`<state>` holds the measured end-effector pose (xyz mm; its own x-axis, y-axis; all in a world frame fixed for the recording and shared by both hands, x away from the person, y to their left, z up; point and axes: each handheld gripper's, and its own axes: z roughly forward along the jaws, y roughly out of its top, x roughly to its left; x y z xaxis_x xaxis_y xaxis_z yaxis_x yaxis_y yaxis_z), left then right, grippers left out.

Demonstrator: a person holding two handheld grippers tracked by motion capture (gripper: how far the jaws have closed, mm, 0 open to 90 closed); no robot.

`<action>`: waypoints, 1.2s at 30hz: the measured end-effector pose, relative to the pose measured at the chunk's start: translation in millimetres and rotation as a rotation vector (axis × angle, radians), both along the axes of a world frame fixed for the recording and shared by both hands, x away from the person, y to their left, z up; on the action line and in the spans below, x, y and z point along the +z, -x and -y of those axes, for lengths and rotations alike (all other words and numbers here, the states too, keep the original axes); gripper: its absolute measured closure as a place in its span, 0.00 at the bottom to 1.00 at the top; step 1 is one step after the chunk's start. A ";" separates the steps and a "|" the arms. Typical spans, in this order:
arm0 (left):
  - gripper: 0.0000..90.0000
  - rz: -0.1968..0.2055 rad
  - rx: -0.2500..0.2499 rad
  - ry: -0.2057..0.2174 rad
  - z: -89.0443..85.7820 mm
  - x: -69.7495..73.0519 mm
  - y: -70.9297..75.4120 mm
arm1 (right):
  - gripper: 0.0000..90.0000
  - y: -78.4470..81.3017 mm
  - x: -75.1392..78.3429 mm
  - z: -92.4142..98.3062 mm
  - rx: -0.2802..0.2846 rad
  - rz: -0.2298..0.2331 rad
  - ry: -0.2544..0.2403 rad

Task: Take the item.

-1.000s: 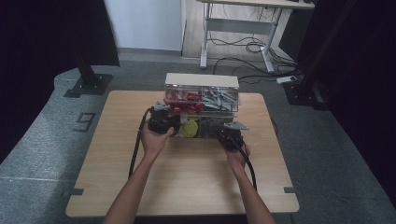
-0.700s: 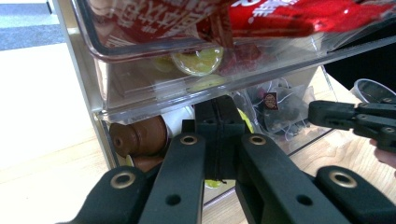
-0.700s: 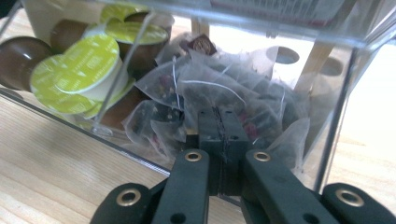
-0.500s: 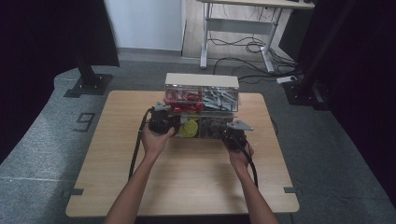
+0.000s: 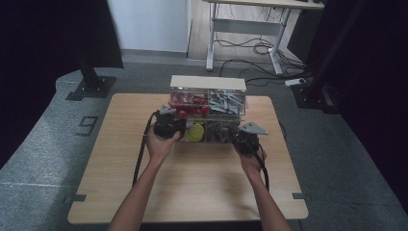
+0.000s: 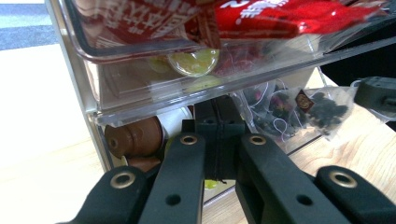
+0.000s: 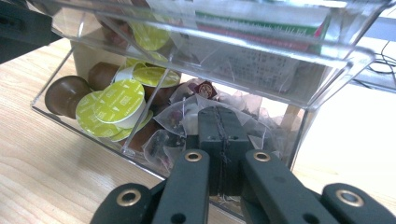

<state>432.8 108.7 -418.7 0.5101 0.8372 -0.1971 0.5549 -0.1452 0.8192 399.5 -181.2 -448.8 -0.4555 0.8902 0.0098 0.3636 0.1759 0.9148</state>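
A clear two-tier drawer box (image 5: 208,83) stands at the far middle of the table. Its lower drawer (image 5: 216,131) sticks out toward me and holds green-lidded capsules (image 7: 116,105), brown capsules (image 6: 135,135) and tea bags (image 7: 187,116). The upper drawer holds red packets (image 6: 280,16). My left gripper (image 5: 177,131) is shut, its tips (image 6: 217,140) at the left part of the lower drawer's front. My right gripper (image 5: 243,137) is shut too, its tips (image 7: 222,135) against the clear front wall by the tea bags. Nothing shows between either pair of jaws.
The wooden table (image 5: 192,192) is bare between me and the box. A black stand base (image 5: 89,86) sits on the floor at the far left, and a desk frame with cables (image 5: 250,43) is behind. The other gripper (image 6: 378,95) shows at the right edge of the left gripper view.
My right hand and its gripper have shifted slightly to the right and upward at the drawer's front. The left hand has stayed put.
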 end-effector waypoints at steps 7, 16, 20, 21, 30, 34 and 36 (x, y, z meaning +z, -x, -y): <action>1.00 -0.003 -0.001 0.004 0.5 0.0 -0.4 | 1.00 6.8 7.5 2.8 0.006 0.020 -0.002; 1.00 -0.003 -0.001 0.005 0.5 -0.1 -0.4 | 1.00 10.5 12.2 5.3 0.008 0.035 -0.002; 1.00 -0.003 -0.002 0.005 0.6 -0.2 -0.4 | 1.00 11.8 13.5 6.9 0.008 0.038 -0.005; 1.00 -0.003 -0.002 0.005 0.6 -0.2 -0.5 | 1.00 12.5 14.3 8.0 0.007 0.041 -0.006; 1.00 -0.002 -0.001 0.004 1.7 -0.2 -0.3 | 1.00 16.8 19.3 16.5 -0.002 0.054 -0.009; 1.00 -0.003 -0.001 0.004 1.8 0.1 -0.1 | 1.00 19.5 22.3 24.3 -0.013 0.061 -0.014; 1.00 -0.003 -0.001 0.004 1.8 0.2 -0.1 | 1.00 19.9 22.4 25.3 -0.016 0.060 -0.014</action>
<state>432.9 106.9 -418.6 0.5101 0.8361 -0.2017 0.5569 -0.1424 0.8183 379.6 -206.5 -426.3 -0.4415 0.8972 -0.0045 0.3103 0.1574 0.9375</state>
